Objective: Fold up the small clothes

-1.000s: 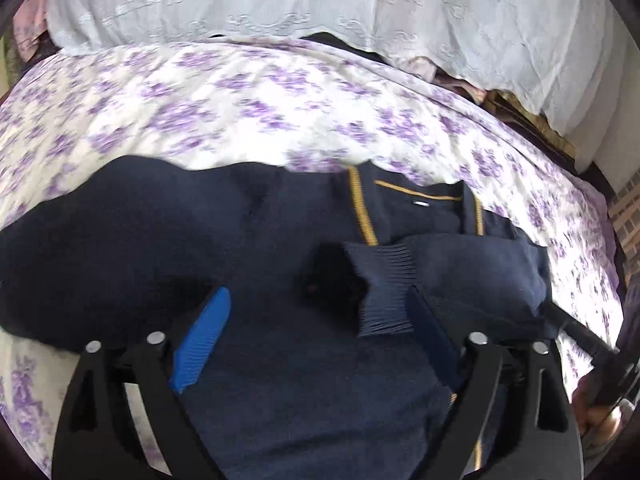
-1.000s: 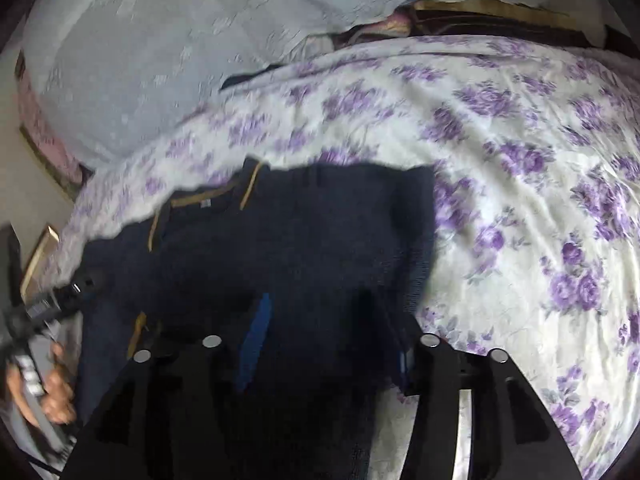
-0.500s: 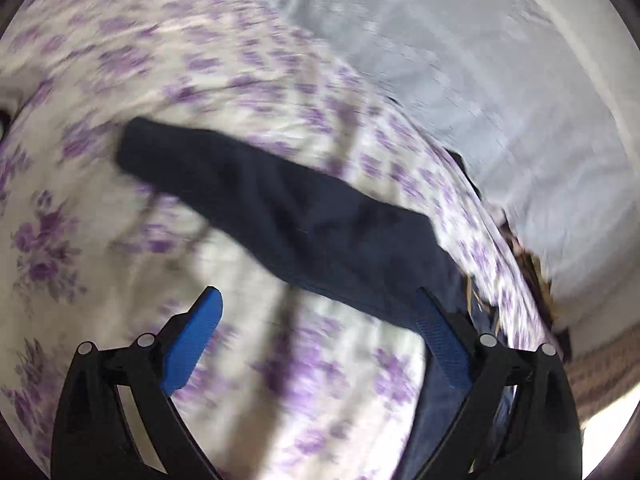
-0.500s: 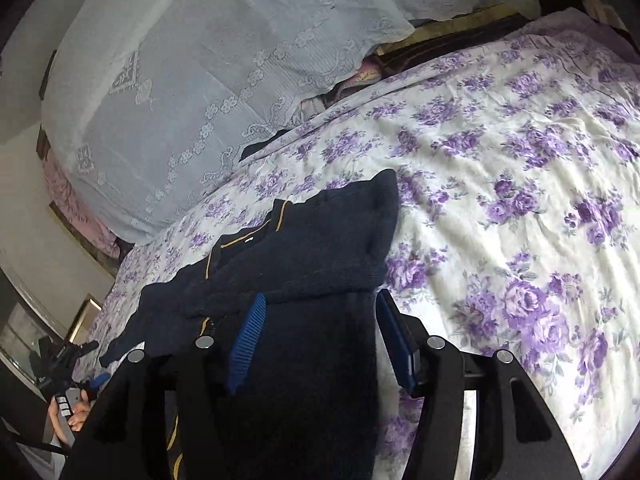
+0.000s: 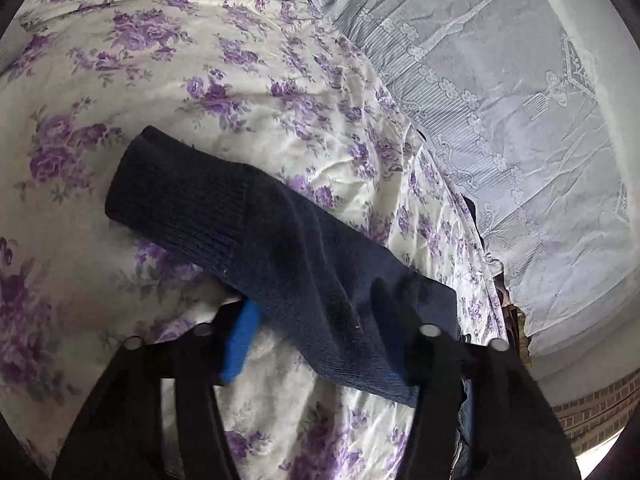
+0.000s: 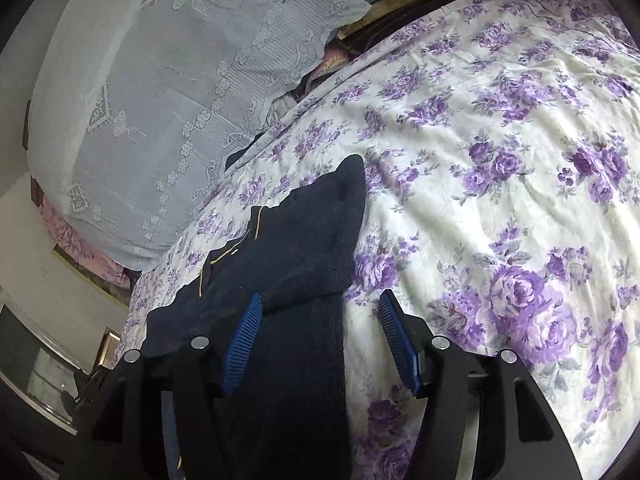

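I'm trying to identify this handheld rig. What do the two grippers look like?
Both look alike. The left gripper and right gripper each have two black, open-framed plastic fingers with round silver bolt heads at the joints and blue pads, ribbed on the right gripper. No cables, markings or sleeves show.

The sweater [image 6: 296, 248] is dark navy knit with thin mustard-yellow piping along its neckline; its sleeve [image 5: 256, 232] ends in a ribbed navy cuff. The bedsheet [image 6: 500, 208] is cream, printed with purple roses and grey-green leaves. The cover [image 5: 520, 120] beside the bed is pale grey-white lace. Both grippers are black with blue fingers [image 6: 398, 338].
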Motion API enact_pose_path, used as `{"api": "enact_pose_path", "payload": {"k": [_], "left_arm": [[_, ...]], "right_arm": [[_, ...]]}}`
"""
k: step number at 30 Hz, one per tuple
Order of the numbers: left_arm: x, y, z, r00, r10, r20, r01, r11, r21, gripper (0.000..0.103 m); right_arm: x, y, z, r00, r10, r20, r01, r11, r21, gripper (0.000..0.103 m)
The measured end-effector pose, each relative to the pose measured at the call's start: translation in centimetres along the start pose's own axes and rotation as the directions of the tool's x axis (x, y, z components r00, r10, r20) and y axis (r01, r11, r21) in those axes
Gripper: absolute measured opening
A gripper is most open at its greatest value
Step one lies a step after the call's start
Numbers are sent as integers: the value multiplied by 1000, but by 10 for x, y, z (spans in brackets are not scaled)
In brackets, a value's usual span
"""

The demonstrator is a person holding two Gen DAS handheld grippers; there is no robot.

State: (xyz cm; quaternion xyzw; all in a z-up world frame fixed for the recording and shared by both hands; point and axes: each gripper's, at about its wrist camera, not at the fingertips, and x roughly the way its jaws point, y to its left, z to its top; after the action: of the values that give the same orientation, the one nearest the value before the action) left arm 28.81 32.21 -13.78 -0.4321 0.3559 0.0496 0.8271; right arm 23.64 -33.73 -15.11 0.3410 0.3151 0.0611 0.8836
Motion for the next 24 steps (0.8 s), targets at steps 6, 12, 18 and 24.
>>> {"api": "enact_pose_path", "payload": {"k": [6,12,18,24], "left_arm": [[-9,-21,-6,999,37,13,-38,996,81,18],[-19,-86,-24,997,75,33,-82,952,295,17],[-13,-147,-51,996,87,23,-89,901,425,17],[2,-188,-80,995,102,2,-89,858,505,17]], "right_arm": [[0,-1,1,1000,7,1,-7,1000,1,61],[3,-1,3,1000,11,-4,-11,1000,-1,61],[4,-3,3,1000,17,-3,-17,1000,9,61],[6,-3,3,1000,21,-9,-21,1000,13,61]]}}
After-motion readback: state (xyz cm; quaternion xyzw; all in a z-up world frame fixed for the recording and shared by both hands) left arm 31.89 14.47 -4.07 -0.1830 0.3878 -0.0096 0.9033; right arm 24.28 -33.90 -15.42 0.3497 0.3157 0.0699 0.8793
